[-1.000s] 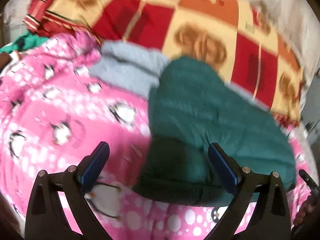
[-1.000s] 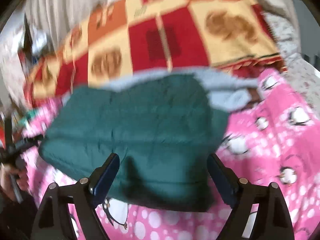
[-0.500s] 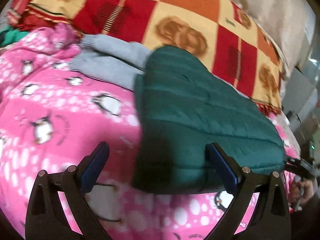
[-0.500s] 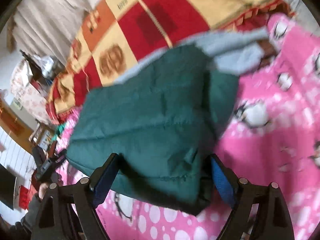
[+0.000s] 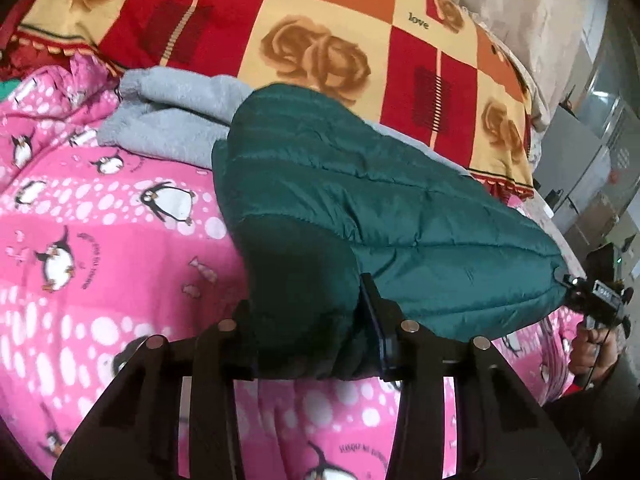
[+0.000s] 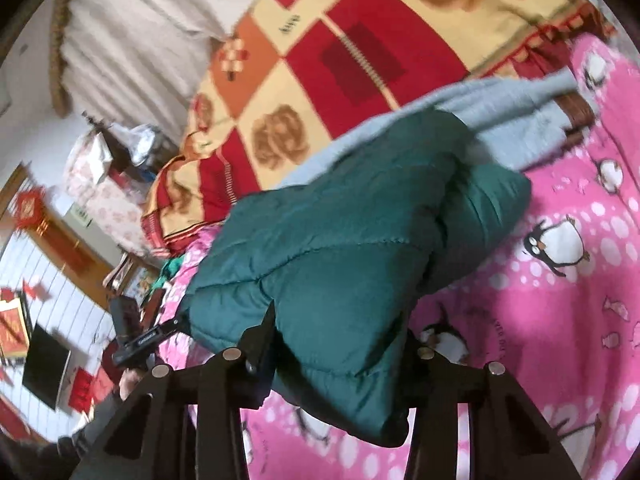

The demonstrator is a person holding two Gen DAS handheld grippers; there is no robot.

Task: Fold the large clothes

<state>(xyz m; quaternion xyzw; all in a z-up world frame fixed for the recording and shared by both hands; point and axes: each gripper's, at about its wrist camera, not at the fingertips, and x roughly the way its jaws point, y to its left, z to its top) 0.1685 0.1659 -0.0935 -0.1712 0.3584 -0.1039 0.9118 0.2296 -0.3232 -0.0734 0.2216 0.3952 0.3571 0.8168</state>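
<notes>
A dark green quilted puffer jacket [image 5: 360, 200] lies folded on a pink penguin blanket [image 5: 100, 240]. My left gripper [image 5: 308, 336] is shut on the jacket's near left corner, its fingers pressed into the padded fabric. In the right wrist view the same jacket [image 6: 340, 240] fills the middle, and my right gripper [image 6: 340, 344] is shut on its near right corner. The other gripper shows at the edge of each view, in the left wrist view [image 5: 596, 296] and in the right wrist view [image 6: 132, 336]. The fingertips are partly buried in the fabric.
A grey fleece garment [image 5: 168, 116] lies behind the jacket, partly under it. A red, yellow and orange rose-patterned blanket [image 5: 320, 40] covers the far part of the bed. Beige bedding [image 6: 140, 40] and room furniture [image 6: 44, 360] lie beyond the bed's edge.
Both grippers were open around the jacket's near edge. Both have now closed on the jacket's near corners and moved in closer to it.
</notes>
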